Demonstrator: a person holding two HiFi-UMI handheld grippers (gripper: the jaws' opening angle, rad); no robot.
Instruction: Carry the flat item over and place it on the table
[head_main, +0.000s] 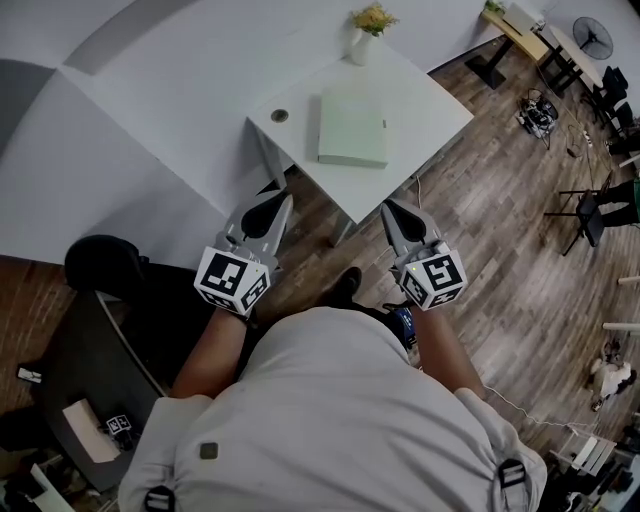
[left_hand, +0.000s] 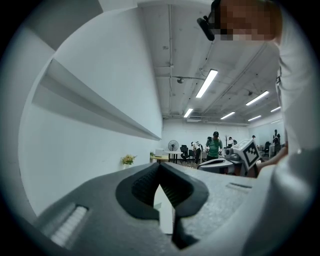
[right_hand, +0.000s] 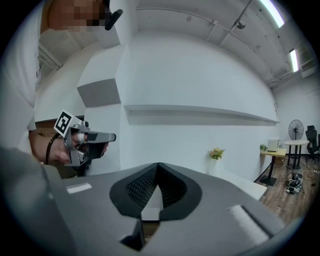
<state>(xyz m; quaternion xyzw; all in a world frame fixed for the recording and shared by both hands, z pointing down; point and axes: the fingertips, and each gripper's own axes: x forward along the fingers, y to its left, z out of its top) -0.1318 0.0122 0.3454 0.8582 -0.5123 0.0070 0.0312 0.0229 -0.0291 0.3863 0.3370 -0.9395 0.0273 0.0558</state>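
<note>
The table (head_main: 430, 105), toward 12 o'clock in the head view, has a smooth white top with a matt finish. The flat item (head_main: 352, 130) on it is pale green, even and matt; whether it is card or plastic I cannot tell. The floor (head_main: 480, 240), toward 3 o'clock, is of grey-brown wood planks with visible grain. The left gripper (head_main: 283, 197) and the right gripper (head_main: 389, 205) have grey matt plastic shells. Their pads (right_hand: 139, 188) are black and finely ribbed and look like rubber. The shirt (head_main: 330, 420), at 6 o'clock, is light, matt cloth.
</note>
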